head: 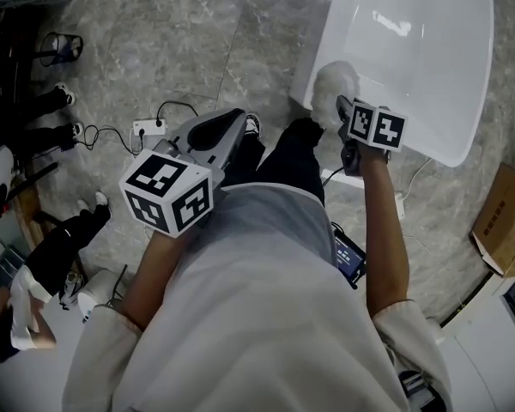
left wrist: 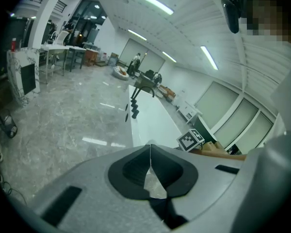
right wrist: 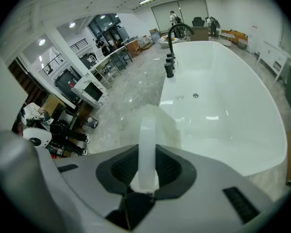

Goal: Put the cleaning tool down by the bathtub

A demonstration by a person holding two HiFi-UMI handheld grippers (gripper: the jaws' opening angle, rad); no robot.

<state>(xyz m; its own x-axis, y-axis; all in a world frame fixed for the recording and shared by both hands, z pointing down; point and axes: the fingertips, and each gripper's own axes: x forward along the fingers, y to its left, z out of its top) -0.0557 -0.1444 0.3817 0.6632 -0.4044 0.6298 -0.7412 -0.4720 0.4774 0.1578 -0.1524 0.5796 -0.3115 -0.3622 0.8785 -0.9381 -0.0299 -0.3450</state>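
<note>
The cleaning tool has a white plastic handle (right wrist: 147, 144) and a fluffy white head (head: 333, 88). My right gripper (head: 347, 114) is shut on that handle, and the head points forward over the near rim of the white bathtub (head: 463, 136). In the right gripper view the fluffy head (right wrist: 162, 123) hangs by the tub's left edge, with the tub basin (right wrist: 228, 120) beyond it. My left gripper (head: 230, 125) is held at my left, away from the tub, over the floor. Its jaws (left wrist: 150, 155) are shut with nothing between them.
A black faucet (right wrist: 170, 45) stands at the tub's far end. A power strip with cables (head: 148, 128) lies on the marble floor to the left. A cardboard box (head: 502, 221) sits at the right. People's legs (head: 43, 106) and desks (right wrist: 94, 89) are at the far left.
</note>
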